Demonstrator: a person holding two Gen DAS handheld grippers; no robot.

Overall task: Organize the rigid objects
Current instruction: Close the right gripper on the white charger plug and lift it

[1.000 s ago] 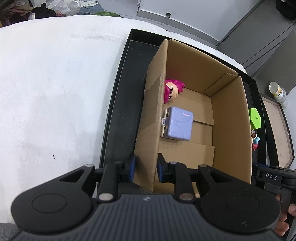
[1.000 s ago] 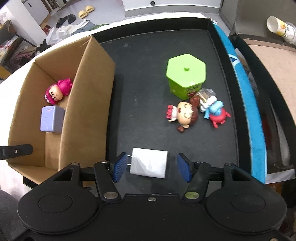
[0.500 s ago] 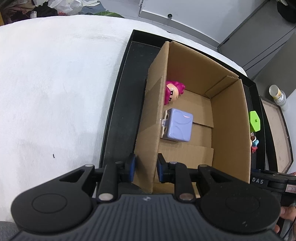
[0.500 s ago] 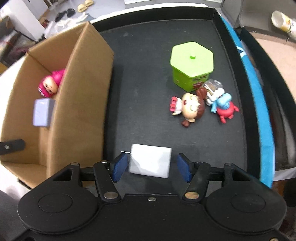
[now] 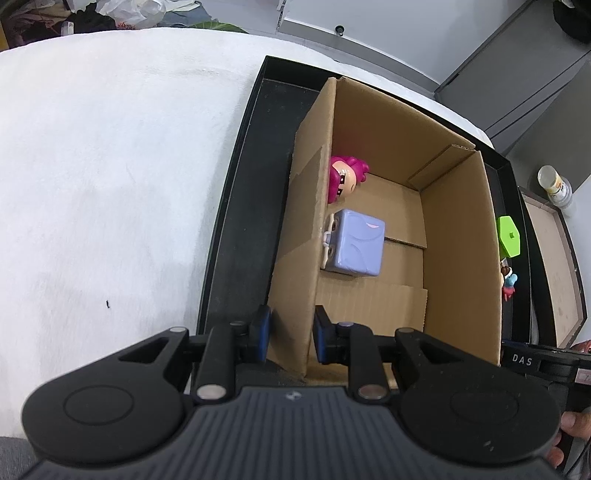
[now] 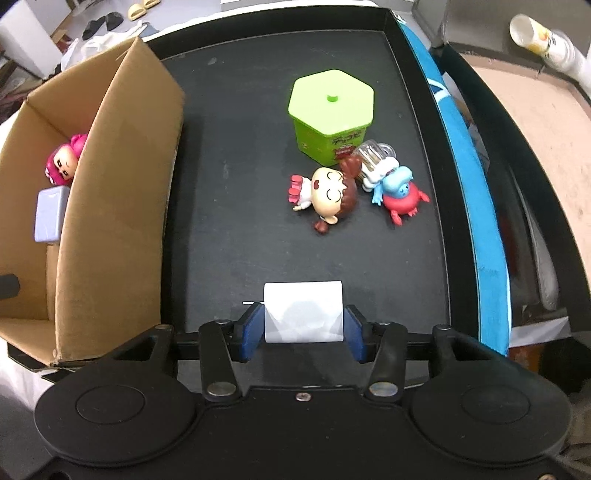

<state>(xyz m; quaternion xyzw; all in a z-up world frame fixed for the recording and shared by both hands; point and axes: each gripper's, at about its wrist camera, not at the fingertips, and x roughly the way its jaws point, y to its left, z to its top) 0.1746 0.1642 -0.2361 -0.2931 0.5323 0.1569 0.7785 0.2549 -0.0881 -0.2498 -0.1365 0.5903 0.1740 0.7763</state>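
My right gripper (image 6: 303, 325) is shut on a white plug adapter (image 6: 303, 312), its prongs pointing left, just above the black tray (image 6: 229, 229). My left gripper (image 5: 290, 334) is shut on the left wall of a cardboard box (image 5: 295, 258), also seen in the right wrist view (image 6: 114, 206). Inside the box lie a pink-haired figure (image 5: 345, 179) and a lilac cube (image 5: 356, 247). On the tray sit a green hexagonal box (image 6: 330, 114), a brown-haired doll (image 6: 328, 197), a small clear jar (image 6: 373, 158) and a blue-and-red crab toy (image 6: 400, 195).
A white cloth (image 5: 110, 184) covers the table left of the tray. A blue strip (image 6: 469, 192) runs along the tray's right rim. A brown board (image 6: 535, 122) and a bottle (image 6: 543, 33) lie further right.
My right gripper's jaws closed onto the white plug adapter, which was lying loose between them. The left gripper kept its hold on the box wall.
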